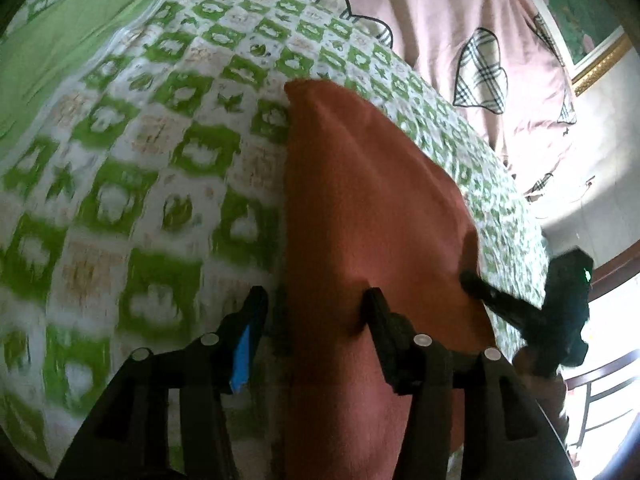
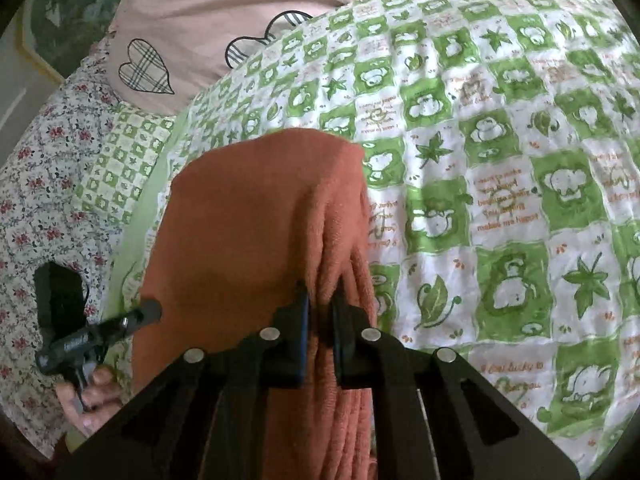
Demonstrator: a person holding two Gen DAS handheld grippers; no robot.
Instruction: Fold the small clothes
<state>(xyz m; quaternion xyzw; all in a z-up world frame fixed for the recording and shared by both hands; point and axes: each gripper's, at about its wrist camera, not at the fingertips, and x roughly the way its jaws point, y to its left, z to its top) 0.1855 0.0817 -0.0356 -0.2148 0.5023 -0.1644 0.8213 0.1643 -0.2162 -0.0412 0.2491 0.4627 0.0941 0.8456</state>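
An orange-red cloth (image 1: pixel 368 208) lies on the green-and-white checked bedspread (image 1: pixel 160 152). My left gripper (image 1: pixel 316 300) is open, its jaws astride the cloth's left edge with one finger on the bedspread and one on the cloth. In the right wrist view the same cloth (image 2: pixel 248 216) shows bunched folds, and my right gripper (image 2: pixel 320 308) is shut on the gathered folds of the cloth near its right edge. The right gripper also shows in the left wrist view (image 1: pixel 472 280), and the left gripper shows in the right wrist view (image 2: pixel 148 312) at the cloth's other edge.
A pink quilt with plaid heart patches (image 1: pixel 480 72) lies at the far side of the bed. A floral fabric (image 2: pixel 44 184) is at the left in the right wrist view. A framed picture (image 1: pixel 600 56) hangs on the wall. The bed edge drops off at right (image 1: pixel 536 232).
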